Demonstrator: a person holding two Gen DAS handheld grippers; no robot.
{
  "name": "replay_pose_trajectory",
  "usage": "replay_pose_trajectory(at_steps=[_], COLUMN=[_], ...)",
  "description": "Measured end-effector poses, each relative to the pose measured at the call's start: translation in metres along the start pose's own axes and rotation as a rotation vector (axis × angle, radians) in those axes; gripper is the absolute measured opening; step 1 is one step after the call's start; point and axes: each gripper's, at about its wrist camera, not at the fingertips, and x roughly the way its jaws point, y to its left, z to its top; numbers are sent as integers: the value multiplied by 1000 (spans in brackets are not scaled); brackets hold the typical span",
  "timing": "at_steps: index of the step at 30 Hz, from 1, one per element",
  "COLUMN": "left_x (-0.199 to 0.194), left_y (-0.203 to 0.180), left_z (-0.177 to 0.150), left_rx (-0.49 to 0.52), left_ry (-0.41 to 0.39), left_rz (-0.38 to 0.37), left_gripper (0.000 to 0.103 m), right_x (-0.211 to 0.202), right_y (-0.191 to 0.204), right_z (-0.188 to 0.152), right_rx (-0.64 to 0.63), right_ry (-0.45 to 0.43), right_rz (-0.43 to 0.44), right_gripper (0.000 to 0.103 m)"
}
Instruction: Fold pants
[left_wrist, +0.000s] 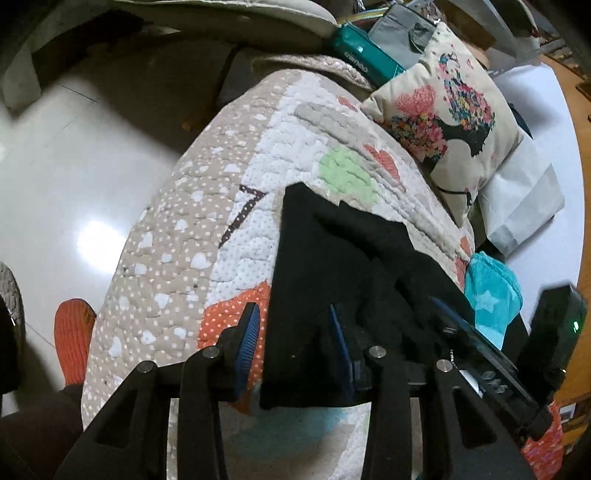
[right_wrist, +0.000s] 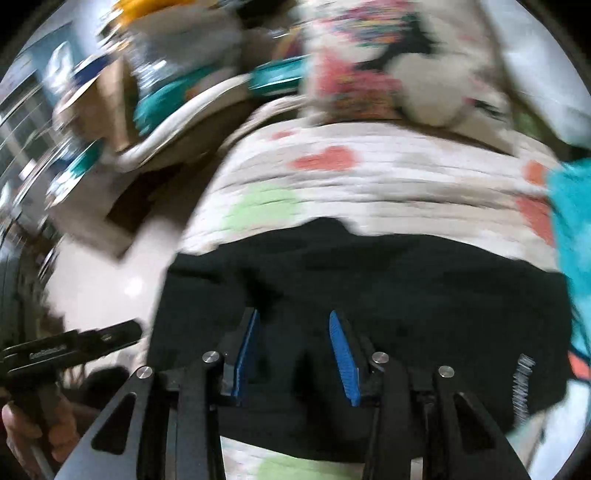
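The black fabric pants lie folded into a block on the patchwork quilted bed cover, and both the left hand-held gripper and right hand-held gripper hover over its near edge with fingers apart, apparently ready to pinch it.

Left wrist view: looking forward and down along its fingers, close over the quilt's left edge, floor off to the left. Right wrist view: same kind of angle, close over the pants, heavily blurred. Shared in both: pants, quilt, pillow at the far side, teal towel on the right.
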Motion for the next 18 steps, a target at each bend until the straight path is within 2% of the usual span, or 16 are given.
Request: replay_pose_trajectory(at_steps=[2,3,4,5,8,10,11,14,15,16,18], left_x=[6,8,12,16,23,23,22,19,18,17,17], left_y=[2,3,5,6,6,3,-1,-12,-17,-23,-35], left_z=[0,0,1,0,-3,-4,-5,-5,-5,-6,-7], left_rx=[-8,-14,-19,-27,-31,-20,-3,40,64,94,152], left_ry=[28,42,59,82,118,118,108,80,71,65,55], left_rz=[3,3,3,6,5,2,6,15,12,9,4], left_gripper=[37,37,37,37,37,37,37,38,38,39,41], right_x=[24,33,41,42,28,16,10,-35,-49,-65,-97], right_y=[15,19,21,19,2,-22,-32,-68,-79,-90,-113], right_z=[0,-3,-6,-8,-14,-22,-26,-40,-47,-56,-81], right_rx=[-39,-50,-51,-44,32,91,123,243,275,312,407], right_ry=[59,87,114,112,91,82,76,-21,-56,-92,-178], right_rz=[-8,-21,-33,-56,-99,-142,-132,-100,-111,-128,-145], right_gripper=[44,40,21,14,12,12,12,17,25,37,49])
